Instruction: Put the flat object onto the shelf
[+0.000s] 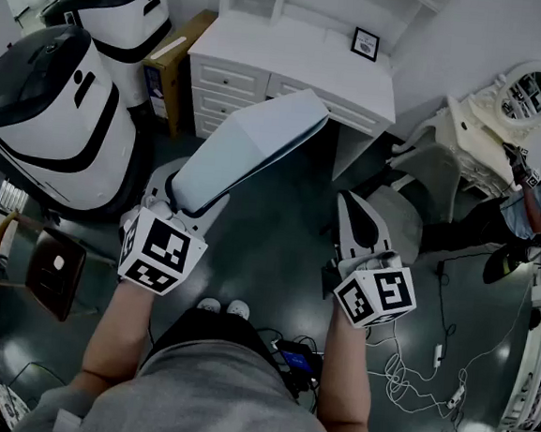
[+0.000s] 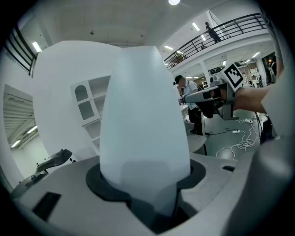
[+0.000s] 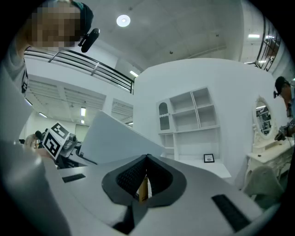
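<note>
The flat object [image 1: 248,152] is a long white panel. It slants up from my left gripper [image 1: 182,207] toward the white desk with shelves [image 1: 293,62]. In the left gripper view the panel [image 2: 143,124] fills the middle and sits between the jaws, which are shut on its near end. My right gripper [image 1: 354,208] hangs to the right of the panel, apart from it, with its jaws together and nothing in them. In the right gripper view its tips [image 3: 146,159] meet in front of the shelf unit [image 3: 189,120], with the panel [image 3: 115,138] at left.
Two large white and black pod machines [image 1: 53,116] stand at left, a brown chair [image 1: 54,271] below them. A grey chair [image 1: 413,195], an ornate mirror [image 1: 531,92] and a person [image 1: 535,201] are at right. Cables [image 1: 417,364] lie on the floor. A small framed picture [image 1: 365,43] stands on the desk.
</note>
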Tool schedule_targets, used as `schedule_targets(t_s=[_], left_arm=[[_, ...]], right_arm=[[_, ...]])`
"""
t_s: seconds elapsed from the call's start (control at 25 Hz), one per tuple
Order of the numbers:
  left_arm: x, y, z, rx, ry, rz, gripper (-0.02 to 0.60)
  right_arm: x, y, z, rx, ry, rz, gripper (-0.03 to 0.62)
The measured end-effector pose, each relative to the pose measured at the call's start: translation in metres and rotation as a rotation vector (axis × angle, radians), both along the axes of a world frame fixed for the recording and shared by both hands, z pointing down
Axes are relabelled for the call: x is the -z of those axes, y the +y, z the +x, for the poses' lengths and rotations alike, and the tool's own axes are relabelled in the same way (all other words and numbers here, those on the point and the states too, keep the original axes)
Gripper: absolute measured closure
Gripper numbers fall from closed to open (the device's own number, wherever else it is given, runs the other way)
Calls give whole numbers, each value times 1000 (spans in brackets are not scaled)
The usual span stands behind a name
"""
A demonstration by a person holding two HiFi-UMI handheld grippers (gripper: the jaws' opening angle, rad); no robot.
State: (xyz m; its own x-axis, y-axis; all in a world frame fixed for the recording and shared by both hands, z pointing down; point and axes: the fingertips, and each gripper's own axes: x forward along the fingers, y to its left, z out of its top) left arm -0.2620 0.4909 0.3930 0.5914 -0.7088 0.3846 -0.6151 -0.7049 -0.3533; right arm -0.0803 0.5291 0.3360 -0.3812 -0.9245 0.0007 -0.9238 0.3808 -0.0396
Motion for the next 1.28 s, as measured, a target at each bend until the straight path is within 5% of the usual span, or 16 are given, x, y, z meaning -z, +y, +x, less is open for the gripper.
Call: schedule_targets(t_s=[1.28], left_arm=[[14, -20, 46, 37, 19, 47, 318]], right_arm=[[-3, -34, 77, -8, -74, 3, 566]])
